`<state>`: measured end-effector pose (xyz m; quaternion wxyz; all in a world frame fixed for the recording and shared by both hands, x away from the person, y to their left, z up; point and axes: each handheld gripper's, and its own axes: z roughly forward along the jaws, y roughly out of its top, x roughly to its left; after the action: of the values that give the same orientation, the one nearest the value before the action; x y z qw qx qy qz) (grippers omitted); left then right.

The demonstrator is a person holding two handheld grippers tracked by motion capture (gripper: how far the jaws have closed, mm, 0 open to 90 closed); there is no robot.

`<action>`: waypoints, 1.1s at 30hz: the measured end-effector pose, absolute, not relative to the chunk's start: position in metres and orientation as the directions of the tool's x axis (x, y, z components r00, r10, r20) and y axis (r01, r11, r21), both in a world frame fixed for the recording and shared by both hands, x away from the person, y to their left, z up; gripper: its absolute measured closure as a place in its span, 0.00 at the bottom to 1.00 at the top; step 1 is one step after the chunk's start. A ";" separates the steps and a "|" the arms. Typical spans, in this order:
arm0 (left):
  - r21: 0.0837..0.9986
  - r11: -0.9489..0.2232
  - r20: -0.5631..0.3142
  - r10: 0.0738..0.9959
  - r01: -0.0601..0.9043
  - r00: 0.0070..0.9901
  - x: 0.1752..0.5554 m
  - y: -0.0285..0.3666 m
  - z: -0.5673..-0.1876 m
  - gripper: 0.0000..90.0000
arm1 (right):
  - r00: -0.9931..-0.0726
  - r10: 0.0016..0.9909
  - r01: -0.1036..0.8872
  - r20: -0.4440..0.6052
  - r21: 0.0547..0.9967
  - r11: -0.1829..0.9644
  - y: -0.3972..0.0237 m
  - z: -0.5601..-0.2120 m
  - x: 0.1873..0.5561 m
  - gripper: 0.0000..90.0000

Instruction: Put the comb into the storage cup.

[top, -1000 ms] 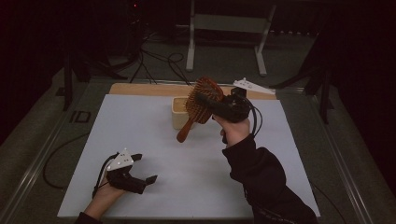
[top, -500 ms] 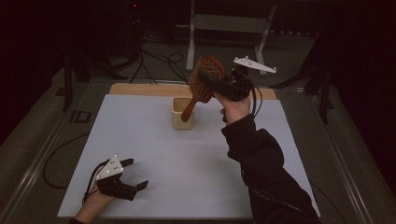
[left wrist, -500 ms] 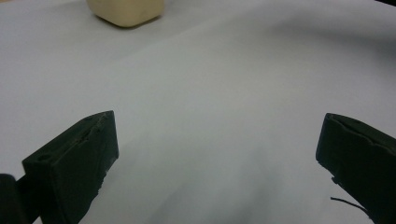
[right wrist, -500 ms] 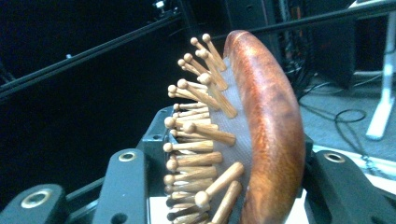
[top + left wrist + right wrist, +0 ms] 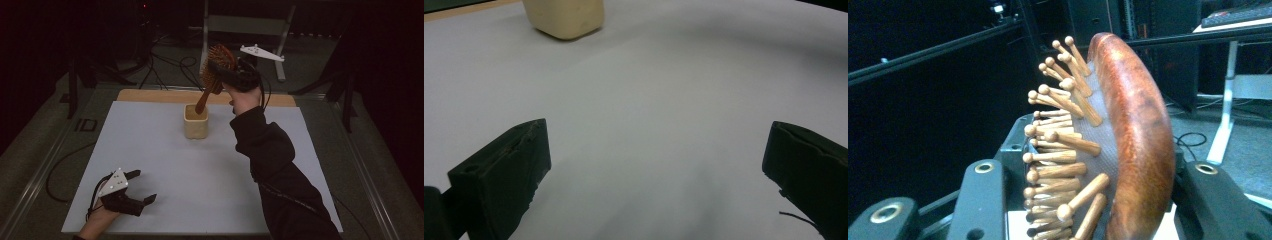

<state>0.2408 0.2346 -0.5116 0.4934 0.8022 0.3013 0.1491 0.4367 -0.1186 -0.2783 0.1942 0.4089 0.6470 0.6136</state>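
Observation:
A wooden hairbrush with peg bristles hangs tilted over a cream square cup at the table's far middle. Its handle points down, and the lower end is at the cup's mouth. My right gripper is shut on the brush head; in the right gripper view the head sits between the jaws of the right gripper. My left gripper rests near the front left edge, open and holding nothing. In the left gripper view the left gripper has its jaws spread over the white surface, with the cup far off.
A white sheet covers the table. A wooden board runs along its far edge. Behind the table stand a metal frame and floor cables. A sleeved forearm crosses the right half.
The right hand has carried the brush up and away, bringing its handle over the cup. The left hand has slid back toward the near left edge, still open.

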 end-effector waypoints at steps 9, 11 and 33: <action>0.888 -0.314 -0.068 0.633 0.336 0.771 0.240 0.236 -0.511 0.00 | -0.569 0.789 0.307 0.231 0.950 -0.057 -0.107 -0.298 0.458 0.56; 0.889 -0.314 -0.068 0.630 0.334 0.773 0.240 0.235 -0.511 0.00 | -0.571 0.782 0.320 0.248 0.945 -0.067 -0.106 -0.303 0.462 0.56; 0.897 -0.293 -0.082 0.626 0.331 0.776 0.238 0.237 -0.510 0.00 | -0.576 0.780 0.383 0.246 0.924 -0.009 -0.078 -0.351 0.477 0.56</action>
<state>0.2384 0.2375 -0.5104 0.5119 0.7911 0.3022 0.1440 0.4773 -0.0784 -0.3508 0.1747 0.4262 0.6819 0.5682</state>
